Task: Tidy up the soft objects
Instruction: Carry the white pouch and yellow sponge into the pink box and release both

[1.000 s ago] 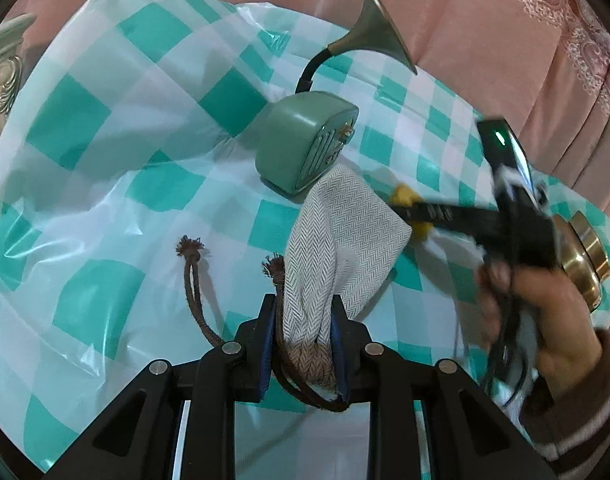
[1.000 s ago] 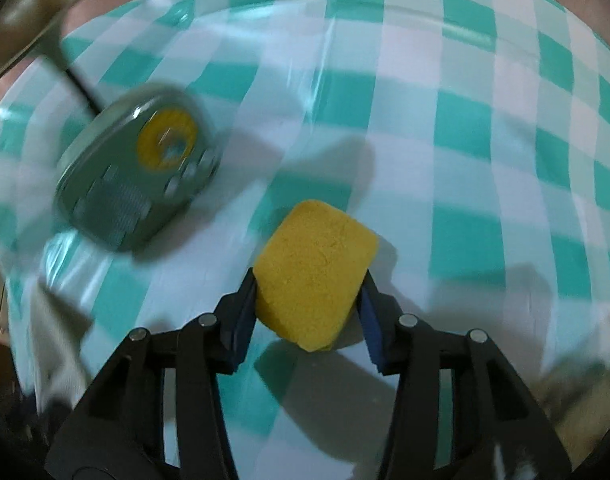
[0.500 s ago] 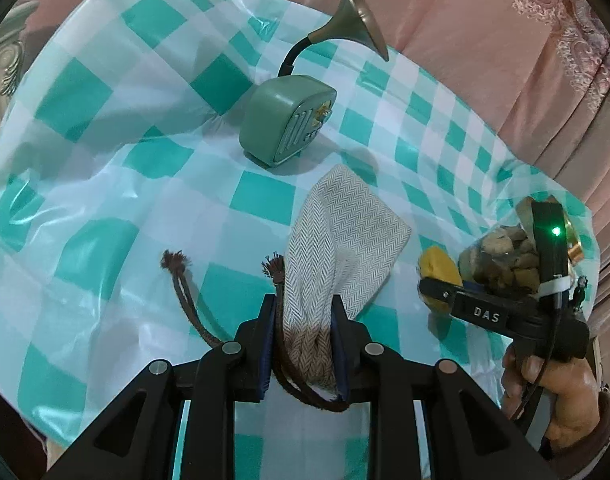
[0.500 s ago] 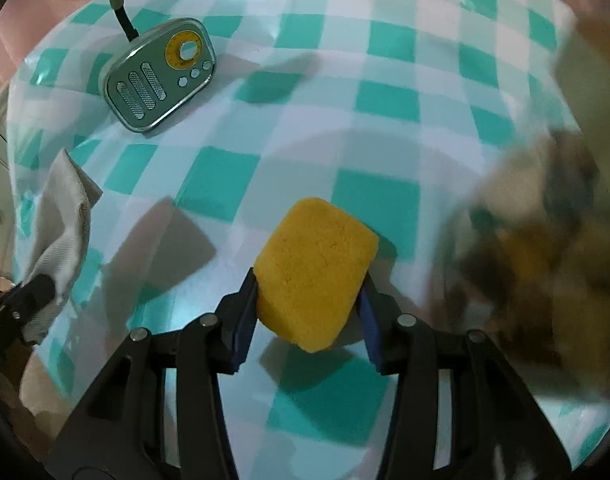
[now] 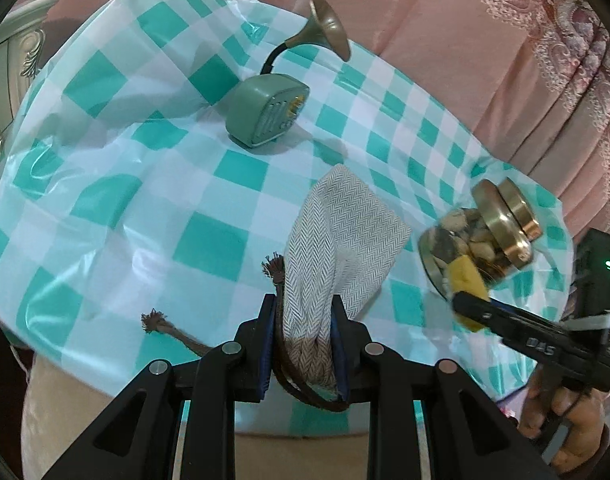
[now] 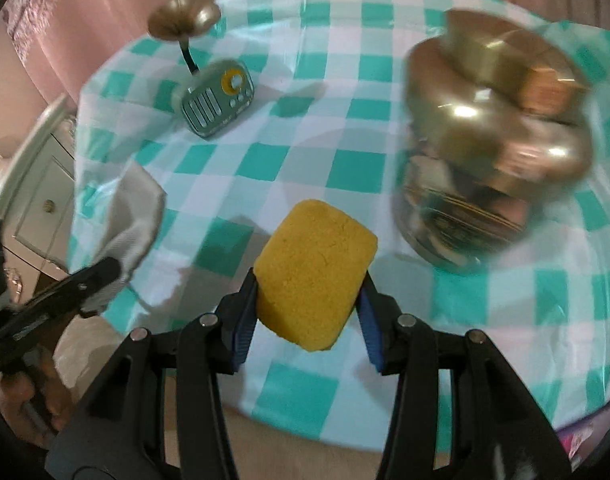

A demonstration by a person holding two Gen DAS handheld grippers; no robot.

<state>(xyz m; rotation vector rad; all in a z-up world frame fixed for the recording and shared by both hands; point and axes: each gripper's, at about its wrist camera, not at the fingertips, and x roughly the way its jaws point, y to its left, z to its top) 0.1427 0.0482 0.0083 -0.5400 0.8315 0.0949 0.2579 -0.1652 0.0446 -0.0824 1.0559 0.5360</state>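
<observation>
Clearly both soft things are mid-carry above the checked counter [image 5: 209, 240]: the left gripper [image 5: 303, 344] jaws pinch the grey herringbone drawstring pouch [image 5: 337, 240] near the front edge, the right gripper [image 6: 309, 312] jaws squeeze the yellow sponge [image 6: 315, 276]. Next comes choosing one spot and setting both down together.

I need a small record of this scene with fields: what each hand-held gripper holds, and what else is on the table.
left hand-held gripper: shut on grey herringbone pouch
right hand-held gripper: shut on yellow sponge
table cover: teal checked cloth
other items: green radio with brass horn; glass jar, gold lid
</observation>
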